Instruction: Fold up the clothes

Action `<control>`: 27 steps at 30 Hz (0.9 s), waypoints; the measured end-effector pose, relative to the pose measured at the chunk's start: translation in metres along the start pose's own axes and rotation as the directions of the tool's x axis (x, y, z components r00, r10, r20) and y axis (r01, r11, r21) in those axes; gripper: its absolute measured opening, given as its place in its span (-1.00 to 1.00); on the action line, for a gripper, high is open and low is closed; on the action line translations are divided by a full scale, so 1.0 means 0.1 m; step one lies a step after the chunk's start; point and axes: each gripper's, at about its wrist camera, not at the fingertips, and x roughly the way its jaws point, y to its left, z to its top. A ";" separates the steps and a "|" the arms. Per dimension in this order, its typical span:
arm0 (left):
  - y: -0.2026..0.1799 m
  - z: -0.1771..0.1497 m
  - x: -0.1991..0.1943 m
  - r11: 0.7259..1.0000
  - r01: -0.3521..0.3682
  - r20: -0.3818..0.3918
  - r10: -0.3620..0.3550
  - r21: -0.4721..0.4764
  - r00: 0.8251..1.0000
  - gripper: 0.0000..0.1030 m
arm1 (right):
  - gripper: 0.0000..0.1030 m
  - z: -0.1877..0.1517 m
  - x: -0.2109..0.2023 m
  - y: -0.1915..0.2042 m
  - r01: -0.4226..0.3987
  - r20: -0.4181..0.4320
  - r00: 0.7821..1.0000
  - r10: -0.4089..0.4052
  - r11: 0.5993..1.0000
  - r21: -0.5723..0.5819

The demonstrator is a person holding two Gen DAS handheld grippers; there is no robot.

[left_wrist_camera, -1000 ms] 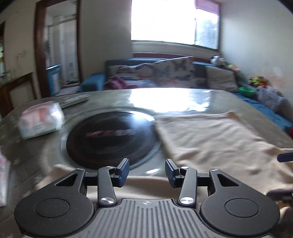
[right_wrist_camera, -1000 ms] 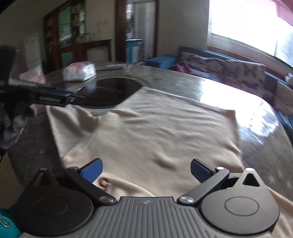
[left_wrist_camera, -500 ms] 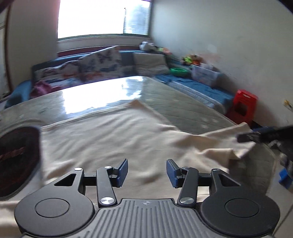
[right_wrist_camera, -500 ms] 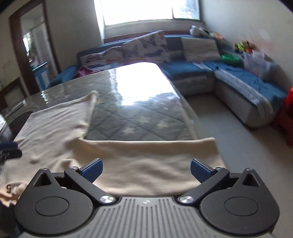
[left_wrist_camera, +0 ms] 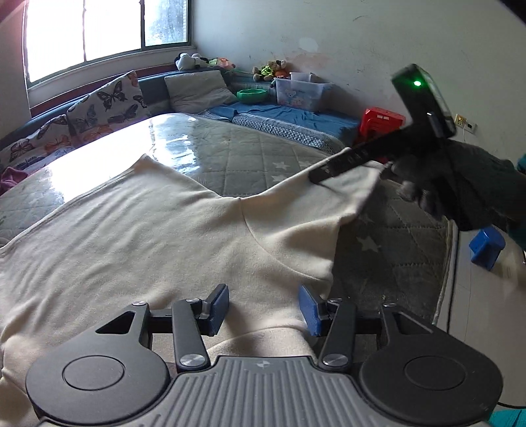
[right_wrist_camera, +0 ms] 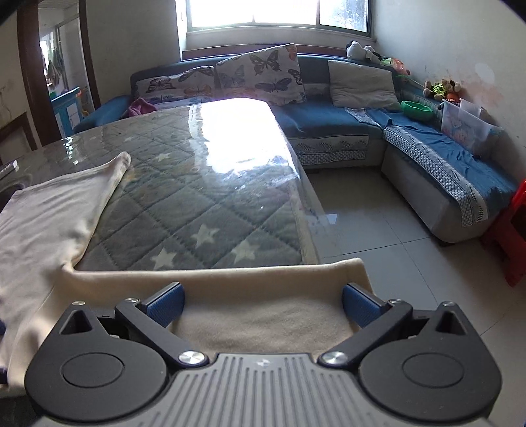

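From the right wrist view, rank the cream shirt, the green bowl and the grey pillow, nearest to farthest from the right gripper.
1. Cream shirt: its sleeve lies between the right gripper fingers.
2. Green bowl: on the sofa, far right.
3. Grey pillow: against the sofa back; close to the bowl, a loose call.

The left wrist view looks from low over the shirt (left_wrist_camera: pixel 157 230) on the counter (left_wrist_camera: pixel 236 147), facing along it toward the right-hand wall and the sofa (left_wrist_camera: pixel 282 121), with the right tongs (left_wrist_camera: pixel 320 175) in sight at its right. The right wrist view sits low at the counter's near edge, close above the sleeve (right_wrist_camera: pixel 263 295), facing the window (right_wrist_camera: pixel 273 13). Both share shirt, counter, sofa and window.
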 end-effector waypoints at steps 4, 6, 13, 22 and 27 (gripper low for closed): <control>-0.01 -0.01 -0.02 1.000 0.001 0.002 -0.001 0.019 1.000 0.04 | 1.00 0.10 0.13 -0.03 0.000 0.011 1.000 0.000 1.000 -0.012; -0.01 -0.01 -0.02 1.000 0.002 0.002 -0.002 0.022 1.000 0.04 | 1.00 0.13 0.16 -0.03 0.001 0.018 1.000 -0.001 1.000 -0.021; -0.02 0.02 0.00 1.000 0.000 -0.006 0.000 0.018 1.000 0.06 | 1.00 0.07 -0.08 -0.08 0.044 0.081 0.996 -0.045 0.999 0.012; -0.01 0.13 -0.02 1.000 -0.024 0.023 0.024 0.001 0.999 0.06 | 0.58 -0.26 -0.31 -0.41 0.088 0.061 0.993 -0.099 0.984 0.157; -0.04 0.18 0.01 1.000 -0.027 0.029 0.027 0.011 0.999 0.06 | 0.27 -0.30 -0.30 -0.48 0.049 0.068 0.996 -0.065 0.975 0.217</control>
